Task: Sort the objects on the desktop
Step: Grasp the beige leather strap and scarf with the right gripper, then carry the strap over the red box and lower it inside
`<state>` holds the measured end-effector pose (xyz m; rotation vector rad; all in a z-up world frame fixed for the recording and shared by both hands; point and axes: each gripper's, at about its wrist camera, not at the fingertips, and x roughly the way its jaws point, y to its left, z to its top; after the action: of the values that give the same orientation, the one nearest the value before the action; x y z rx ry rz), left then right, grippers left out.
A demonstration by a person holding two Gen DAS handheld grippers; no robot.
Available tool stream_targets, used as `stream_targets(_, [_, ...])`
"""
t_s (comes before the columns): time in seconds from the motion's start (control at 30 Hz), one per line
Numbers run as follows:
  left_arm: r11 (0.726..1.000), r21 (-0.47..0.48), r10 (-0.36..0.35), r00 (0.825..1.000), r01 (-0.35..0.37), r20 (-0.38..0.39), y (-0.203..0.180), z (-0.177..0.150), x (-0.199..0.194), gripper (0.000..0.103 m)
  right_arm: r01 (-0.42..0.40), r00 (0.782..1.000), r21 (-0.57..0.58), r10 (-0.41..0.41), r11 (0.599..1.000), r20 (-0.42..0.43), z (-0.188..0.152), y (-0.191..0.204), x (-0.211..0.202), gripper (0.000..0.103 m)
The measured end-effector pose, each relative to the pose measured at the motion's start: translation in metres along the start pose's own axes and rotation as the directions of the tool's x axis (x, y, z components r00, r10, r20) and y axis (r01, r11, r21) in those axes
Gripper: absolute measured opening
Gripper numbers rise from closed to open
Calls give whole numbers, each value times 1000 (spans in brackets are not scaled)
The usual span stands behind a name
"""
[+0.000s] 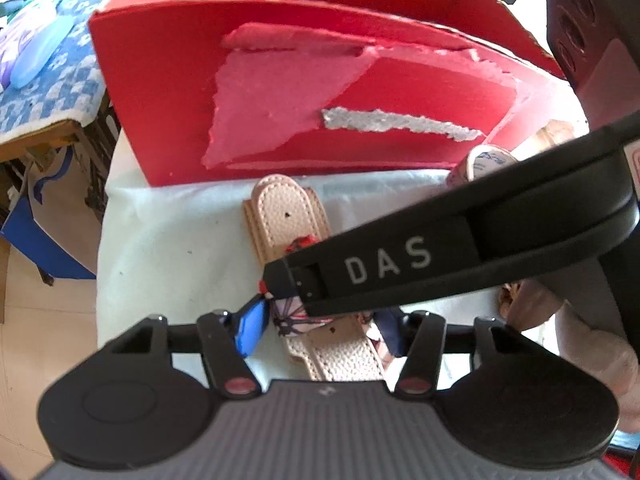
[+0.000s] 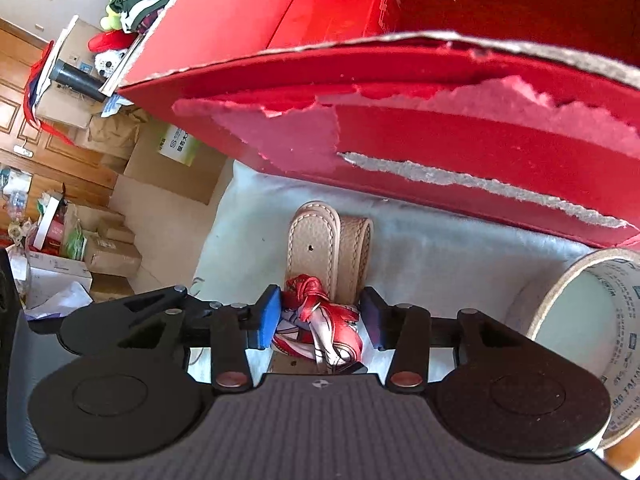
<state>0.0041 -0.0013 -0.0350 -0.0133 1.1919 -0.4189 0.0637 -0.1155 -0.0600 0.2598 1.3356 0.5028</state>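
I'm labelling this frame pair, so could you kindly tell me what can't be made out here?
- Leather strap, left wrist view: its middle is covered by the right gripper's finger.
- Knotted scarf, right wrist view: near end cut off by the gripper body.
- Tape roll: cut by the right edge.
- Red box: contents mostly hidden.

1. A leather strap [image 2: 316, 248] lies on the cloth-covered table [image 2: 440, 248], in front of the torn box [image 2: 440, 136].
2. A tape roll [image 2: 576, 280] sits right of the strap.
3. A knotted scarf [image 2: 320, 320] rests on the strap.
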Motion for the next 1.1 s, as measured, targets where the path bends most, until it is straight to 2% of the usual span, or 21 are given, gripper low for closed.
stream_targets(0.2, [1000,18,4,998,-5,63,-13,1,-32,55,-51,997,-108,58,993,58,-6,4,-34,46])
stream_targets(0.33, [999,24,26,992,-30,122,-33,18,-62,55,-80,988,-167,101,983,121,-11,6,-58,46])
stream_targets(0.4, [999,28,42,988,-46,152,-41,22,-72,55,-87,981,-191,117,978,152,-11,9,-66,46])
stream_targets(0.47, [997,32,61,981,-68,185,-54,10,-94,55,-96,974,-211,135,973,183,-13,8,-78,45])
stream_targets(0.57, [995,41,79,967,-91,242,-70,12,-98,55,-101,958,-247,162,964,238,-16,9,-96,45])
stream_targets(0.8, [989,84,84,926,-124,367,-114,43,-117,55,-80,900,-299,198,951,388,-9,3,-144,45])
stream_targets(0.93, [980,128,81,892,-153,446,-137,71,-130,55,-51,853,-316,206,947,480,4,-10,-176,45])
stream_targets(1.1, [960,181,85,841,-213,534,-163,109,-140,55,-9,776,-323,210,946,595,23,-21,-207,45])
